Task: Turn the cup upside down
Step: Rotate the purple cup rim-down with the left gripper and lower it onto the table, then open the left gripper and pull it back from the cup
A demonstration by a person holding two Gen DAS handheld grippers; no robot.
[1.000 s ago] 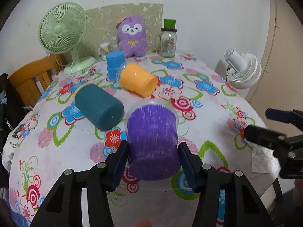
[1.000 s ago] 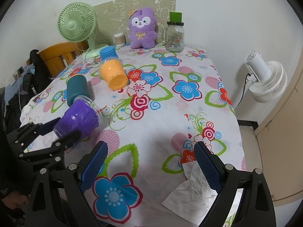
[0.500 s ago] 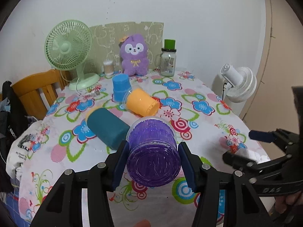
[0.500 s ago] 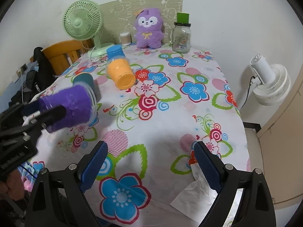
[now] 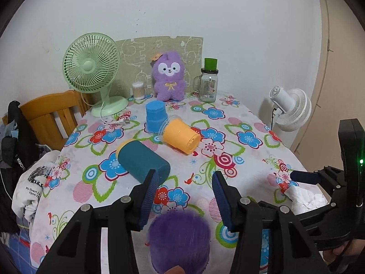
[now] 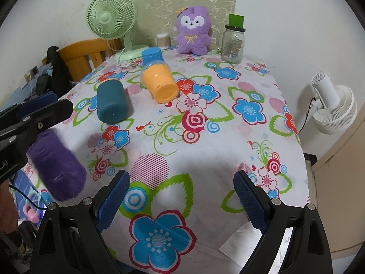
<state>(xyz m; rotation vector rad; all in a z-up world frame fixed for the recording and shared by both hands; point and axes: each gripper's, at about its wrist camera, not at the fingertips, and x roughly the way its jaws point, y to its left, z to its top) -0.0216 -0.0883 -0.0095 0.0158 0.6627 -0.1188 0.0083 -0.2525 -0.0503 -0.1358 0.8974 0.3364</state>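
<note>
The purple cup [image 5: 180,239] is blurred, below and behind my left gripper's pads [image 5: 149,196], out of their grasp. In the right wrist view it [image 6: 58,166] shows tilted over the table's left front edge, under the left gripper's fingers [image 6: 43,111]. My left gripper [image 5: 184,198] is open and empty. My right gripper [image 6: 181,202] is open and empty over the front of the table. A teal cup [image 5: 142,162] and an orange cup [image 5: 181,138] lie on their sides. A blue cup [image 5: 155,116] stands upside down.
The flowered tablecloth [image 6: 205,141] covers the table. At the back stand a green fan [image 5: 92,73], a purple plush toy [image 5: 168,77], a glass jar [image 5: 208,84] and a cotton swab box [image 5: 138,89]. A crumpled tissue [image 5: 305,198] lies at the right edge. A wooden chair [image 5: 50,116] stands left.
The left gripper's jaws have spread and the purple cup has left them, dropping down and back toward the camera. The left gripper has lifted. The right gripper has barely moved.
</note>
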